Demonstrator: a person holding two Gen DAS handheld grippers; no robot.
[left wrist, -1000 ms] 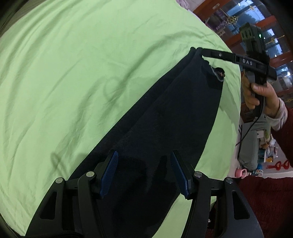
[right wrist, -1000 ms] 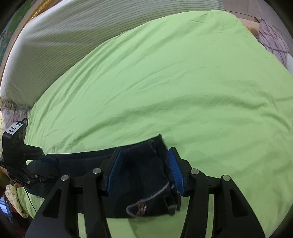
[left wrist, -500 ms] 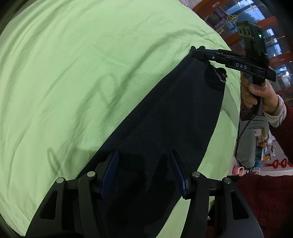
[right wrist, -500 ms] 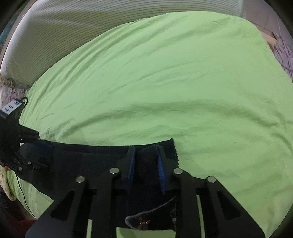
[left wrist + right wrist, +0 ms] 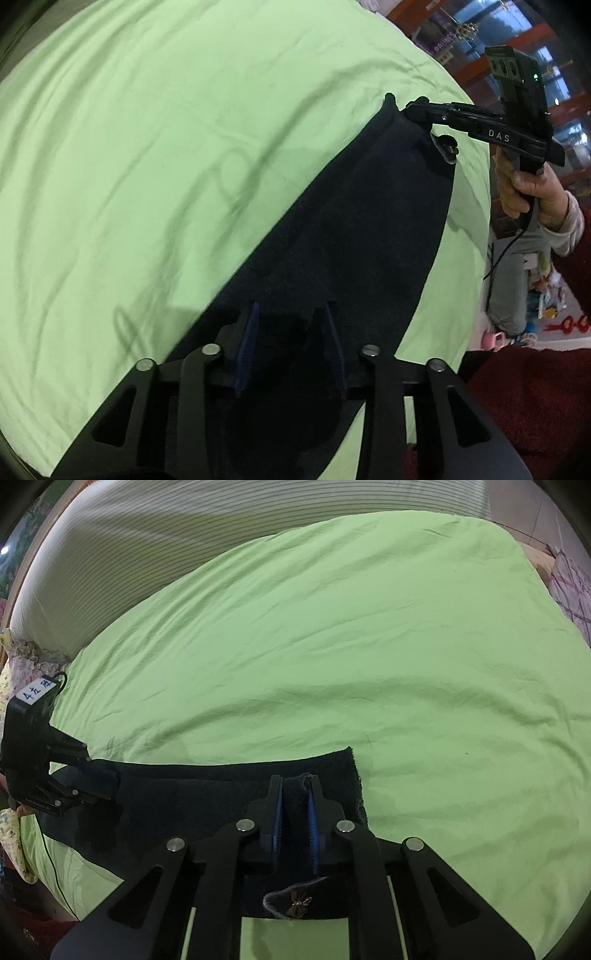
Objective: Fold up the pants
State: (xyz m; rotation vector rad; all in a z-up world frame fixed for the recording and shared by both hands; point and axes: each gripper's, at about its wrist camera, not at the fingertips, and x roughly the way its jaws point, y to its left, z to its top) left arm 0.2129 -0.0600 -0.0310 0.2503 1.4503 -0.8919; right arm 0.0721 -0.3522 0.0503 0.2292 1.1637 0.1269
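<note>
1. Along the near edge of the bed (image 5: 332, 646), the dark pants (image 5: 351, 236) lie stretched flat on the green sheet (image 5: 147, 147), one end at each hand's tool.
2. The right tongs (image 5: 295, 805) are closed on a raised pinch of fabric at the waist end, beside the small bow trim (image 5: 295, 901).
3. The left tongs (image 5: 291, 343) straddle a bunched ridge at the other end; their fingers are narrowed, but whether they actually clamp the cloth I cannot tell.
4. Risk: if the left side has only the top layer, lifting would peel the layers apart and skew the fold.
5. Risk: uneven pull between the ends could drag the pants off the bed's near edge or wrinkle the sheet beneath.
</note>
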